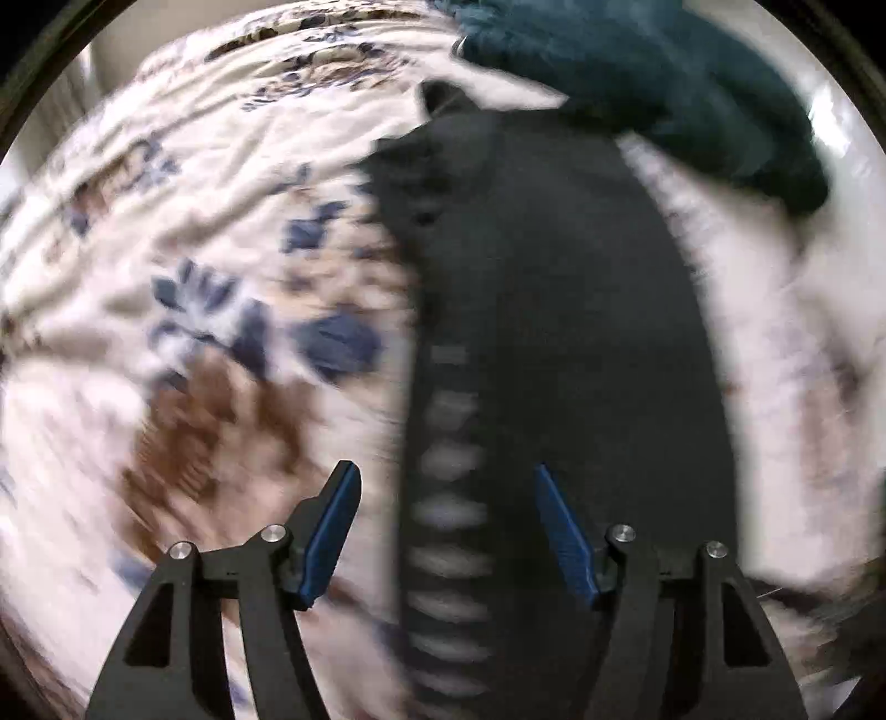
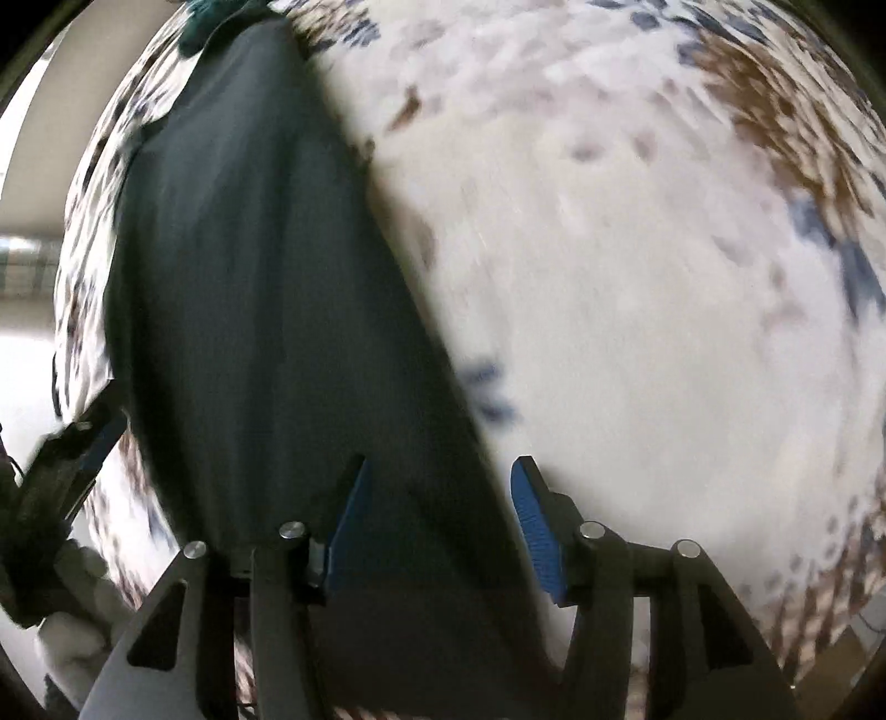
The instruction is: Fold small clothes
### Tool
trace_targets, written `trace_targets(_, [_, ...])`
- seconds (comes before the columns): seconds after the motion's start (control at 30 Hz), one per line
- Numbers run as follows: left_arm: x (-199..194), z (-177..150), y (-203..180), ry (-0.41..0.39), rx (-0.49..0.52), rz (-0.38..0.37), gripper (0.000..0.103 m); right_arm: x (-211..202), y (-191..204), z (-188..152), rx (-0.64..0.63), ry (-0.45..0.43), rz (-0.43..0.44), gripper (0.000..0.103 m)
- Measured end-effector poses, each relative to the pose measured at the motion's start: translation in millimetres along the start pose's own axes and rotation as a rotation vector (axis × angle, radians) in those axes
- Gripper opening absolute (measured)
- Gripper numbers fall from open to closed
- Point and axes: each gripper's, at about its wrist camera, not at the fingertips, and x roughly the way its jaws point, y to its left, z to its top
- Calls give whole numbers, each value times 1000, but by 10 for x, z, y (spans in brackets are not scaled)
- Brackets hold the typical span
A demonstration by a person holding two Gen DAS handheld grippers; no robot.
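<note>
A dark grey, long garment (image 1: 559, 332) lies flat on a floral bed sheet (image 1: 183, 232), with a blurred white printed strip along its left edge. My left gripper (image 1: 446, 473) is open, its blue pads astride that left edge, holding nothing. In the right wrist view the same garment (image 2: 266, 288) runs up the left half of the frame. My right gripper (image 2: 440, 465) is open over its right edge, empty. The left gripper (image 2: 72, 459) shows at the far left beside the garment. Both views are motion-blurred.
A dark teal fuzzy cloth (image 1: 653, 83) lies at the far end of the garment, partly over it; a bit of it shows in the right wrist view (image 2: 205, 22). The white sheet with blue and brown flowers (image 2: 637, 277) spreads around. A wall and floor (image 2: 27, 194) lie beyond the bed's left edge.
</note>
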Motion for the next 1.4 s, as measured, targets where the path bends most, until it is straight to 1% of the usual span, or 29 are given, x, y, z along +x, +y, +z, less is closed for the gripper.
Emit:
trace_targets(0.03, [83,-4,130,30,7,12,64,44,68,-32,1,0,-10,54])
trace_targets(0.07, [124,-29,262,53,-1,4,65,67,107,4,1,3,-13,54])
trace_targets(0.13, [133,-105,477,72,-29,-16,65,56,138,32,-3,8,-24,54])
trace_targets(0.17, [106,-154,562,80,-42,-34,65,74,125,77,-9,10,-30,54])
trace_targets(0.2, [52,-193,613,79,-52,-36,65,82,192,60,-11,13,-34,54])
trace_targets(0.23, [-1,-234,643,80,-58,-10,62,64,200,20,-15,18,-34,54])
trace_targets(0.27, [-60,-309,672,89,-68,-16,62,73,283,-16,-18,21,-37,54])
trace_targets(0.33, [-143,-432,705,107,-109,-66,62,30,301,-121,-30,29,-50,55])
trace_targets(0.43, [-324,-631,604,96,-199,-236,63,-28,233,-251,-38,38,-41,54])
trace_targets(0.5, [-344,-713,419,102,-186,-284,63,-49,165,-356,-45,46,-39,54])
trace_targets(0.53, [-293,-777,289,118,-145,-254,63,-42,128,-390,-48,54,-31,54])
trace_targets(0.6, [-130,-903,182,155,-91,-179,63,51,7,-467,-55,86,-3,54])
trace_targets(0.63, [-34,-1005,188,183,-78,-134,63,115,-48,-526,-55,113,3,54])
trace_targets(0.67, [25,-1160,245,203,-91,-116,63,169,-113,-578,-51,135,6,54])
trace_targets(0.73, [-59,-1318,317,209,-146,-127,63,240,-236,-689,-43,166,23,55])
trace_targets(0.77, [-150,-1424,332,224,-182,-142,63,257,-278,-761,-45,185,35,55])
trace_targets(0.83, [-288,-1635,281,249,-223,-181,63,272,-362,-955,-56,232,70,54])
trace_targets(0.9, [-345,-1896,184,279,-251,-225,63,297,-448,-1116,-52,272,101,54])
trace_targets(0.97, [-310,-1917,72,311,-264,-243,63,349,-542,-1263,-31,304,124,54])
trace_targets(1.0, [-272,-1946,6,324,-267,-262,63,379,-595,-1325,-14,314,153,55])
trace_targets(1.03, [-245,-1989,-40,336,-266,-263,63,410,-622,-1364,-2,316,177,55])
trace_targets(1.1, [-265,-1984,-103,321,-261,-261,62,462,-684,-1419,17,310,225,55])
trace_targets(1.13, [-305,-2002,-166,300,-251,-246,50,494,-711,-1456,24,309,251,55])
trace_targets(1.17, [-328,-2009,-211,281,-240,-251,34,487,-790,-1448,22,313,285,54])
trace_targets(1.2, [-348,-2006,-245,266,-235,-264,8,492,-814,-1450,20,316,301,52])
trace_targets(1.23, [-352,-1970,-288,254,-233,-260,7,508,-806,-1471,18,317,312,37])
trace_targets(1.27, [-383,-1953,-335,236,-222,-258,7,556,-699,-1470,19,320,324,15])
trace_targets(1.3, [-427,-1949,-335,221,-216,-254,7,544,-655,-1485,19,306,330,14])
trace_targets(1.4, [-682,-1895,-253,170,-209,-268,7,374,-471,-1570,-30,237,303,13])
